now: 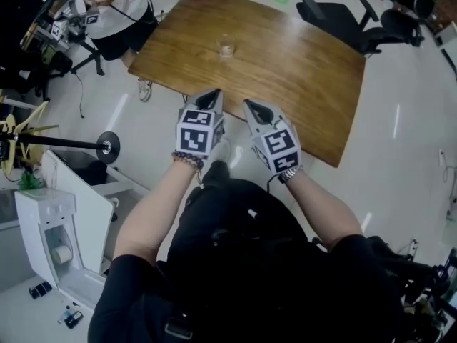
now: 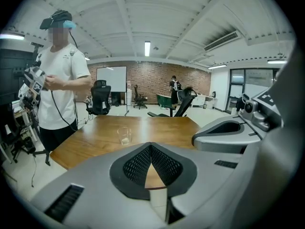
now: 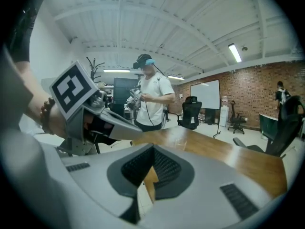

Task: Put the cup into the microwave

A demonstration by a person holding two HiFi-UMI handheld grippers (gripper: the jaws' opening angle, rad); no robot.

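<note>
A clear glass cup (image 1: 226, 46) stands alone on the brown wooden table (image 1: 300, 84), toward its far side; in the left gripper view the cup (image 2: 124, 135) sits just left of straight ahead. My left gripper (image 1: 212, 93) and right gripper (image 1: 251, 106) hover side by side over the table's near edge, well short of the cup. Both are shut with nothing between the jaws, as the left gripper (image 2: 151, 148) and right gripper (image 3: 153, 150) show in their own views. I see no microwave in any view.
A person in a white T-shirt (image 1: 121, 6) stands at the table's far left corner holding equipment. A black office chair (image 1: 343, 20) is behind the table at right. A white cabinet-like unit (image 1: 57, 241) and a stand (image 1: 107, 146) are on the floor at left.
</note>
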